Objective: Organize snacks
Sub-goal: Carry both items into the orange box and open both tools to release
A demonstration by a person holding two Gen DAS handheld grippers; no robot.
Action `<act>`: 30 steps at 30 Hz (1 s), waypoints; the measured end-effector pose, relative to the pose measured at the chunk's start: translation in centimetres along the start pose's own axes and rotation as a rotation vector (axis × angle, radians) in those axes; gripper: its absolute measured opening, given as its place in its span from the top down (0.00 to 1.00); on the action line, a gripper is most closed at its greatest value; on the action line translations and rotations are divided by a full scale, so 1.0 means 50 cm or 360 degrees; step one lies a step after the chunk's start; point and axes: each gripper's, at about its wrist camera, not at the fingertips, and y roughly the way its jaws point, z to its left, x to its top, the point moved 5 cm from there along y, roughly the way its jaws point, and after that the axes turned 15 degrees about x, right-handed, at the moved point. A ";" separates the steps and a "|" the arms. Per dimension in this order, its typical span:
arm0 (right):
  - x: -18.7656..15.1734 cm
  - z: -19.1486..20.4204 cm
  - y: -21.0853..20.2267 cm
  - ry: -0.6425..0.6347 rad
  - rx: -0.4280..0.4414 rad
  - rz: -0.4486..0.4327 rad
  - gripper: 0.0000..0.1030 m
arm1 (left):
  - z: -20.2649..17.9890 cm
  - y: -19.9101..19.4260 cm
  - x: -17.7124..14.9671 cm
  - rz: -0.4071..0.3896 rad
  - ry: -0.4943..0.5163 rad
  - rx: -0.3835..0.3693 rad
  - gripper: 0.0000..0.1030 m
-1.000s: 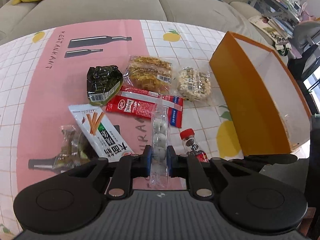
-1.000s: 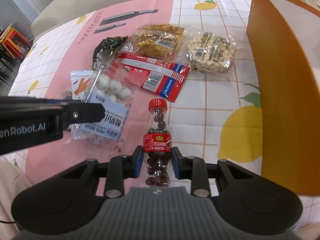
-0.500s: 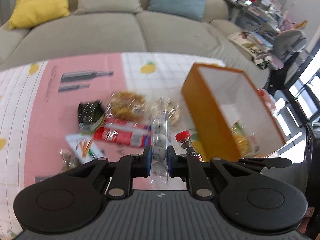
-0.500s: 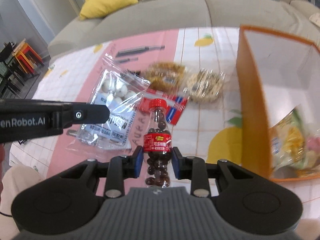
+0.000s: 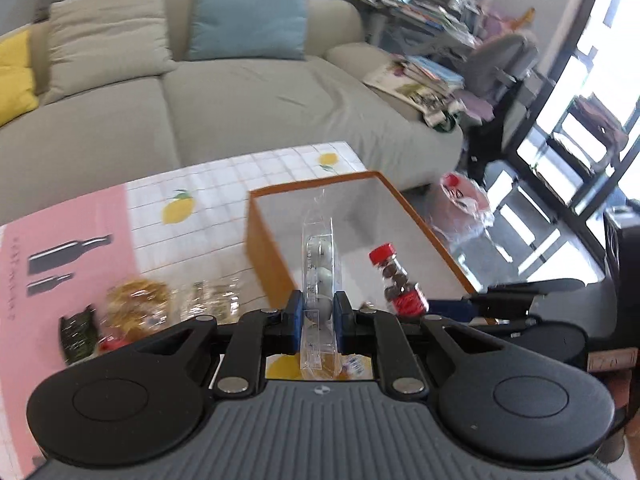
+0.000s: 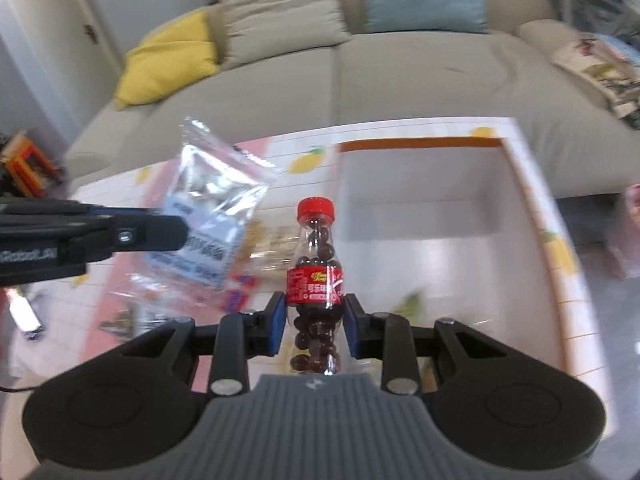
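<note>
The left gripper (image 5: 316,316) points steeply downward toward the open orange cardboard box with a white inside (image 5: 424,236), its blue pads pinching the lower part of a clear plastic bag of round white sweets (image 5: 318,272). The bag stands edge-on and upright between the pads, its top reaching up in front of the box's interior.

The right gripper (image 6: 315,320) is angled down the same way, over the near edge of the box (image 6: 524,184). Its pads are clamped on the sides of a small clear plastic bottle with a red cap and red label, filled with dark brown sweets (image 6: 316,276). The bottle is upright, clear of the table.

The other snack packets (image 5: 136,304) lie blurred on the pink and white lemon-print tablecloth (image 5: 192,200), left of the box. A beige sofa (image 5: 224,108) stands behind the box.
</note>
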 end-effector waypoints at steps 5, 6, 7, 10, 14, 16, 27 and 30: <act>0.010 -0.094 0.010 0.0051 -0.0092 0.0063 0.72 | -0.067 0.067 0.016 0.0076 0.0106 -0.0027 0.84; 0.009 -0.110 0.011 0.0045 -0.0097 0.0079 0.72 | -0.078 0.084 0.017 0.0096 0.0122 -0.0030 0.84; 0.008 -0.122 0.019 0.0040 -0.0101 0.0102 0.72 | -0.084 0.095 0.016 0.0112 0.0133 -0.0032 0.84; 0.008 -0.153 0.043 0.0036 -0.0118 0.0158 0.72 | -0.106 0.131 0.015 0.0150 0.0177 -0.0036 0.84; 0.008 -0.200 0.080 0.0055 -0.0127 0.0222 0.72 | -0.124 0.181 0.012 0.0223 0.0207 -0.0068 0.84; 0.006 -0.223 0.098 0.0075 -0.0138 0.0254 0.72 | -0.130 0.204 0.012 0.0250 0.0223 -0.0074 0.84; 0.001 -0.268 0.165 0.0035 -0.0181 0.0416 0.72 | -0.157 0.292 -0.006 0.0379 0.0384 0.0035 0.84; 0.003 -0.267 0.178 0.0014 -0.0181 0.0448 0.72 | -0.158 0.302 -0.010 0.0424 0.0396 0.0063 0.84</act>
